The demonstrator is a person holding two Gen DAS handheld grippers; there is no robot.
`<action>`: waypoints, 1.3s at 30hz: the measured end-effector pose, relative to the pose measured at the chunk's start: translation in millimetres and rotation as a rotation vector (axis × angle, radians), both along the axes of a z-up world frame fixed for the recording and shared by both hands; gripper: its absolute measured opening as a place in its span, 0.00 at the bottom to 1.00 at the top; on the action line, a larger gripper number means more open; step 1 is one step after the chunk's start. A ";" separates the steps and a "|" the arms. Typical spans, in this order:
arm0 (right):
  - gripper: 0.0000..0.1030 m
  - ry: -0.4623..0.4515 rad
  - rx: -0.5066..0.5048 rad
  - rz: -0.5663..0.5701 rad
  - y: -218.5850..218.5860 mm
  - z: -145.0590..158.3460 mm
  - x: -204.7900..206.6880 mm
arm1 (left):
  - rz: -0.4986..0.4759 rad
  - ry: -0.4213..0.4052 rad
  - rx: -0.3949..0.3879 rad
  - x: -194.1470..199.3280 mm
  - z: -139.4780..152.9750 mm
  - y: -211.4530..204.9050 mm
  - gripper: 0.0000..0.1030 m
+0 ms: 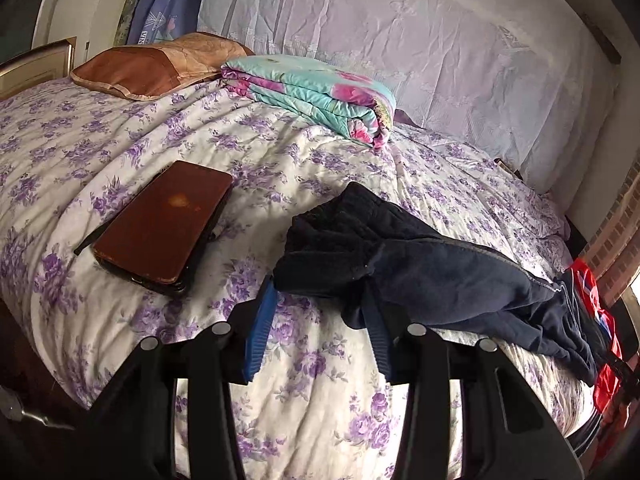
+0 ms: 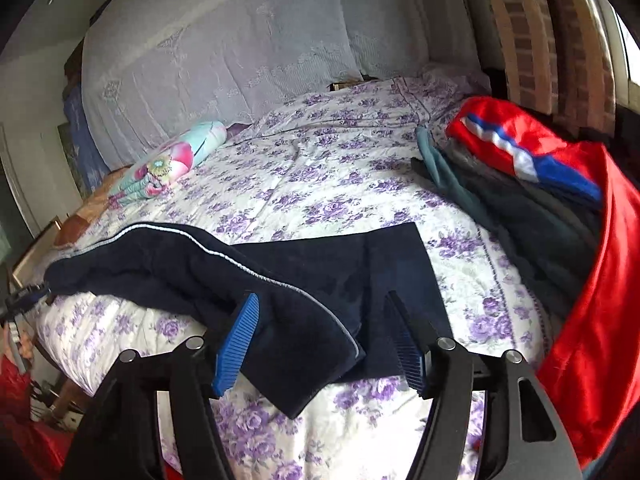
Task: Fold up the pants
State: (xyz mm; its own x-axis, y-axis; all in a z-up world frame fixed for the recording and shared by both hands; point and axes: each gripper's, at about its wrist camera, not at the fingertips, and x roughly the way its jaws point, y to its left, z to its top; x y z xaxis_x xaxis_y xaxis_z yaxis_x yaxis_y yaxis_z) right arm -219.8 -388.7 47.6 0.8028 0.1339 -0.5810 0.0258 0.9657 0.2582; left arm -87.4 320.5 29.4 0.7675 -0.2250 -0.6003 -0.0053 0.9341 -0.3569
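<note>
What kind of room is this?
Most likely a bedroom. There is a bed with a purple-flowered white bedspread, a brown satin pillow near its head, and a folded turquoise-and-pink floral quilt lying on top.

Pants (image 1: pixel 420 272) on bed (image 1: pixel 120 152); wallet (image 1: pixel 164 228) left, clothes pile (image 2: pixel 532 200) right.

**Black frames, blue ribbed pads**

The left gripper (image 1: pixel 320 320) has a black angular frame with cut-out slots, round silver pivot pins on its linkage arms, and two fingers (image 1: pixel 262 328) faced in bright blue ribbed pads. The right gripper (image 2: pixel 320 340) looks identical: black arms, silver pins, blue grooved pads (image 2: pixel 236 344).
</note>
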 end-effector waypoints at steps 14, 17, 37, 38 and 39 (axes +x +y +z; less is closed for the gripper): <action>0.24 0.019 -0.117 0.086 39.1 -16.1 24.2 | 0.024 0.033 0.068 4.2 0.2 -10.4 0.41; 0.24 -0.052 -0.178 0.044 43.4 8.7 9.1 | 0.020 0.061 0.085 3.8 -3.0 -14.8 0.57; 0.24 -0.061 -0.184 -0.025 36.2 21.5 -1.3 | -0.062 0.241 -0.208 47.0 -29.4 -20.5 0.27; 0.24 -0.067 -0.194 -0.020 37.1 27.3 -5.4 | -0.065 0.227 -0.223 44.5 -26.1 -15.8 0.21; 0.24 -0.072 -0.206 -0.015 37.7 33.3 -10.5 | -0.068 0.207 -0.228 39.4 -20.4 -10.5 0.19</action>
